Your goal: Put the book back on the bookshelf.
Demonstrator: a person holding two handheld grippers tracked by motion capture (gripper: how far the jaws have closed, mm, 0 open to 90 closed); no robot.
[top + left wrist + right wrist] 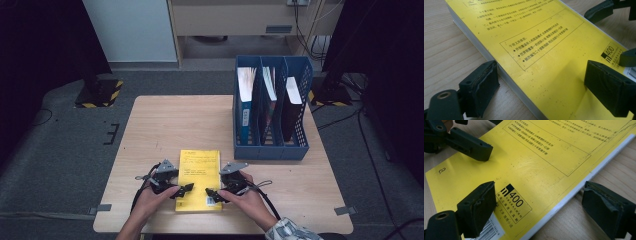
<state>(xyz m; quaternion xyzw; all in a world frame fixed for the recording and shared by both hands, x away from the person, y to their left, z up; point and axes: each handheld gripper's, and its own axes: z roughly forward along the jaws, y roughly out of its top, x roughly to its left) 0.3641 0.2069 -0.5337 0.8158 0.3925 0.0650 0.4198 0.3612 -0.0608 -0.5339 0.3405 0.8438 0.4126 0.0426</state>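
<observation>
left hand-held gripper (184, 189) wide, straddling yellow book (199, 175) edge | right hand-held gripper (212, 194) likewise, seemingly unclamped | risk: book skids on desk (150, 125)

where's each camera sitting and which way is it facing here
High view: fixed above the person's side, facing forward and down on the table; both hands, left gripper and right gripper at the yellow book, blue file rack behind.
Left gripper view: rides the left gripper, looking low across the book's left edge; jaws open astride it.
Right gripper view: rides the right gripper, looking across the book's right edge; jaws open.
Shared: both gripper views show the same yellow cover and the other gripper's jaws.
</observation>
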